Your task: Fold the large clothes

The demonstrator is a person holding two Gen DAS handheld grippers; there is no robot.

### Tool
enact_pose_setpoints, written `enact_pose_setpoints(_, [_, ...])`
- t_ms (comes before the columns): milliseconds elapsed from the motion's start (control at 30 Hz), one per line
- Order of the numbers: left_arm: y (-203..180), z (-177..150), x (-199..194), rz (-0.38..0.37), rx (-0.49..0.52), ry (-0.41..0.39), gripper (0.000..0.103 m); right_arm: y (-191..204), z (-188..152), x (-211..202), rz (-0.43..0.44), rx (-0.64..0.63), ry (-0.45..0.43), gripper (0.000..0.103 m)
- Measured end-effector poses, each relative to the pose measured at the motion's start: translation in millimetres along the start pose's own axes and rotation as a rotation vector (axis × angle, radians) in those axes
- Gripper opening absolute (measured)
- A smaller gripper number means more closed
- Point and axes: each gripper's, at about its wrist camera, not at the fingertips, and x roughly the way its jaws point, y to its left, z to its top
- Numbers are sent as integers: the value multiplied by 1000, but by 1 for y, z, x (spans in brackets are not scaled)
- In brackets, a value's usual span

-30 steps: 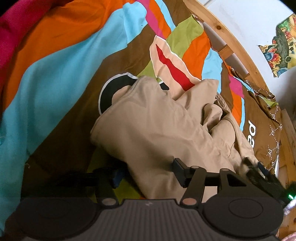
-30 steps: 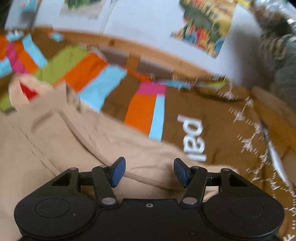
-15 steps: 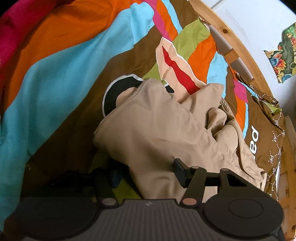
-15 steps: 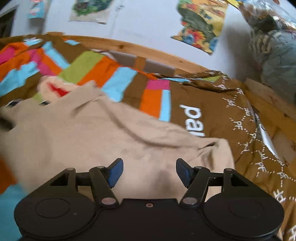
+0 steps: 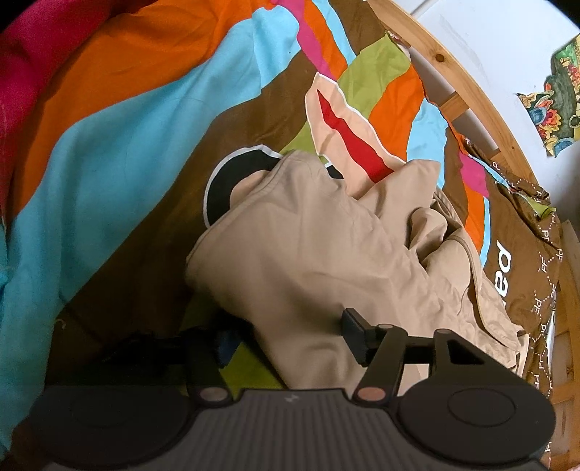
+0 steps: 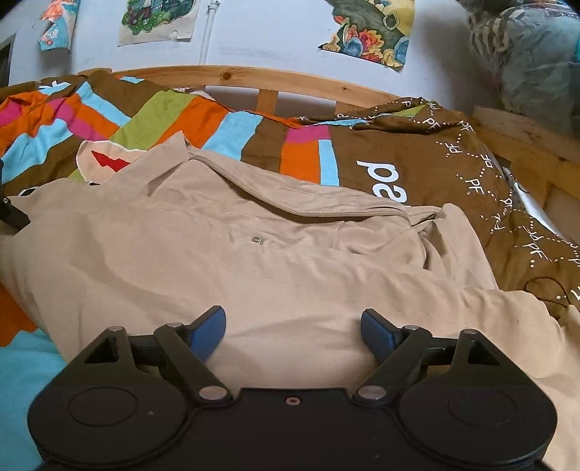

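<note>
A large beige jacket (image 5: 308,253) lies crumpled on a bed covered by a striped multicolour duvet (image 5: 108,163). My left gripper (image 5: 290,338) is open at the garment's near edge; a fold of beige cloth runs between its wide-apart fingers, which do not pinch it. From the right wrist view the jacket (image 6: 253,261) spreads flatter, with a zip seam and collar toward the headboard. My right gripper (image 6: 293,326) stands open just above the cloth, blue pads apart, holding nothing.
A wooden headboard rail (image 6: 253,78) borders the bed against a white wall with paper pictures (image 6: 366,32). A brown lettered part of the duvet (image 6: 435,155) lies right of the jacket. A wrapped bundle (image 6: 525,54) sits at the far right corner.
My right gripper has drawn back from the jacket's right edge and swung left, so more of the garment shows. It has left the left wrist view. The left gripper barely shifted.
</note>
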Motion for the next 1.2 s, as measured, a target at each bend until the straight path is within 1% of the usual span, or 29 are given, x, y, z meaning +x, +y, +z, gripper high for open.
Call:
enact_pose_setpoints(133, [3, -1, -2, -5, -6, 3, 71, -2, -1, 0, 2, 4, -3, 84])
enact_pose_setpoints(200, [7, -1, -4, -18, -26, 1, 75, -2, -1, 0, 2, 5, -4, 84])
enact_pose_setpoints(267, [15, -1, -8, -56, -80, -9, 85, -3, -1, 0, 2, 8, -4, 85])
enact_pose_setpoints(300, [19, -1, -10, -77, -116, -24, 86, -3, -1, 0, 3, 11, -5, 85])
enact_pose_setpoints(333, [22, -1, -12, -82, -140, -39, 86, -4, -1, 0, 4, 13, -6, 85])
enact_pose_setpoints(400, [25, 0, -12, -68, -163, -67, 84, -5, -2, 0, 5, 21, -8, 86])
enact_pose_setpoints(467, [26, 2, -10, -34, -165, -84, 72, -6, -3, 1, 7, 27, -10, 88])
enact_pose_setpoints(533, [27, 3, -8, -14, -163, -99, 66, -7, -3, 1, 8, 35, -12, 90])
enact_pose_setpoints(567, [26, 4, -7, -9, -162, -104, 58, -8, -4, 2, 8, 38, -12, 91])
enact_pose_setpoints(600, [25, 5, -6, -7, -158, -109, 52, -8, -4, 2, 8, 41, -13, 91])
enact_pose_setpoints(667, [24, 5, -5, -9, -144, -110, 26, -8, -4, 2, 9, 42, -14, 91])
enact_pose_setpoints(733, [19, 4, -9, -14, -122, -133, 12, -8, -4, 2, 6, 40, -17, 91])
enact_pose_setpoints(767, [14, 3, -14, -22, -102, -150, 6, -8, -4, 2, 6, 40, -17, 91])
enact_pose_setpoints(800, [9, 3, -18, -32, -74, -170, 4, -8, -4, 2, 8, 42, -16, 91])
enact_pose_setpoints(867, [-8, -2, -31, -66, 37, -235, 3, -9, -4, 1, 11, 50, -17, 91])
enact_pose_setpoints(933, [-30, -8, -43, -86, 168, -303, 2, -12, -4, 0, 22, 67, -22, 91])
enact_pose_setpoints(1000, [-60, -12, -57, -129, 316, -358, 2, -20, -2, -5, 52, 105, -40, 85])
enact_pose_setpoints(1033, [-77, -14, -62, -152, 398, -376, 1, -26, -1, -9, 70, 133, -51, 80])
enact_pose_setpoints(1067, [-99, -18, -69, -184, 503, -392, 1, -33, 2, -13, 83, 165, -61, 77])
enact_pose_setpoints(1100, [-117, -22, -74, -215, 569, -392, 1, -43, 6, -18, 83, 204, -75, 77])
enact_pose_setpoints(1133, [-138, -25, -77, -260, 627, -378, 1, -52, 9, -24, 80, 231, -89, 72])
enact_pose_setpoints(1167, [-154, -27, -77, -291, 659, -359, 1, -62, 13, -30, 80, 254, -106, 66])
enact_pose_setpoints(1200, [-174, -32, -77, -326, 695, -329, 1, -76, 17, -38, 80, 282, -127, 62])
